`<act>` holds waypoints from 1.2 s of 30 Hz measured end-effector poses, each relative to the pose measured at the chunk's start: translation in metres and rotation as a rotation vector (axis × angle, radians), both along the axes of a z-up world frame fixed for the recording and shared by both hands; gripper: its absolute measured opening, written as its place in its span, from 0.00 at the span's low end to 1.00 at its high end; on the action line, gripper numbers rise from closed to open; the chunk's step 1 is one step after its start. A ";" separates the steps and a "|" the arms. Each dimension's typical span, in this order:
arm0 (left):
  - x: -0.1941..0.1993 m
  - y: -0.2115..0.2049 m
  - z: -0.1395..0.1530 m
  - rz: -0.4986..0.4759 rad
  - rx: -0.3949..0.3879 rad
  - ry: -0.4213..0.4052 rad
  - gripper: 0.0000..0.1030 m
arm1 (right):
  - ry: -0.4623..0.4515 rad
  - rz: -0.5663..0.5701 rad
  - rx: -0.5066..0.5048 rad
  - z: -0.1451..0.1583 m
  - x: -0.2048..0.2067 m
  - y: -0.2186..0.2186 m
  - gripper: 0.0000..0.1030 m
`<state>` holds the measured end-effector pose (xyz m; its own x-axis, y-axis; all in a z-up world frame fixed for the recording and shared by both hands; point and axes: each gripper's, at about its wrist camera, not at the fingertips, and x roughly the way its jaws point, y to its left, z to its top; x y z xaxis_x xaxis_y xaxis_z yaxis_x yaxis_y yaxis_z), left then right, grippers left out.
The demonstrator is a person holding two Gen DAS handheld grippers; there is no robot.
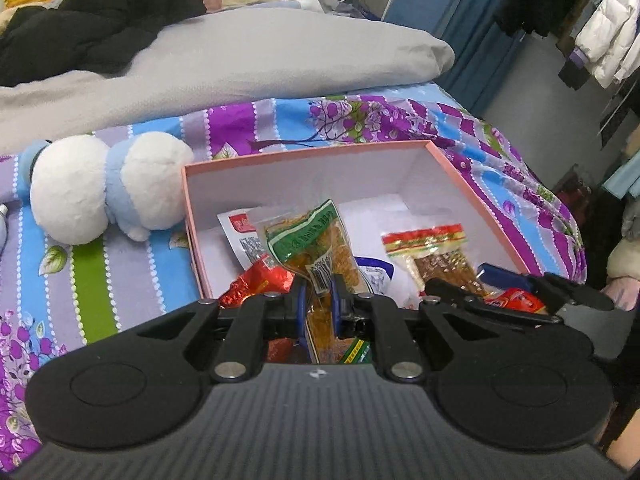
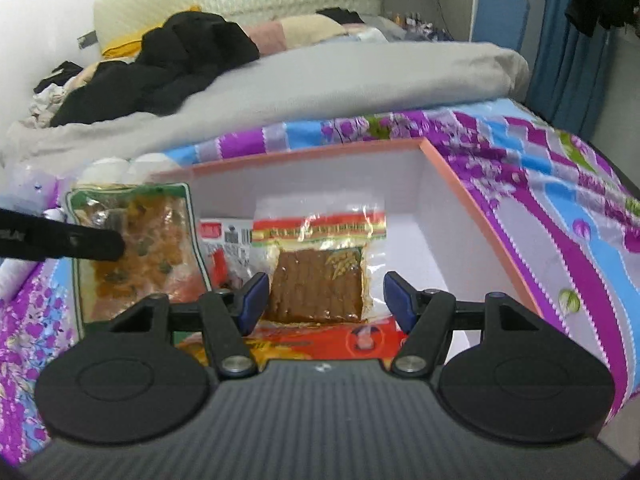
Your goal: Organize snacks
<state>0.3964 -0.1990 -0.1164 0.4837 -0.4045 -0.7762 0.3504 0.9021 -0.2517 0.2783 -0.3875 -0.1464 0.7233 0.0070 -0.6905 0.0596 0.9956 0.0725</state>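
The left gripper (image 1: 319, 292) is squeezed tight on a green pack (image 1: 316, 240) of orange snack, holding it up over the pink box (image 1: 476, 196). The right gripper (image 2: 323, 296) is wide open with nothing in it. A brown pack (image 2: 320, 280) with a red and yellow top sits between its fingers, not touched. More snacks lie in the box. The box sits on a flowery sheet (image 1: 280, 120). A soft toy (image 1: 104, 188) lies just beside it.
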 end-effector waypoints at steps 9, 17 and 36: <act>-0.007 0.009 0.019 0.025 0.020 -0.057 0.72 | -0.020 -0.015 -0.007 0.003 -0.005 -0.007 0.89; -0.033 0.023 0.071 0.007 0.003 -0.159 0.92 | -0.106 -0.030 0.038 0.044 -0.025 -0.013 0.91; -0.172 0.064 0.178 0.059 -0.052 -0.446 0.97 | -0.347 -0.020 0.069 0.131 -0.131 0.008 1.00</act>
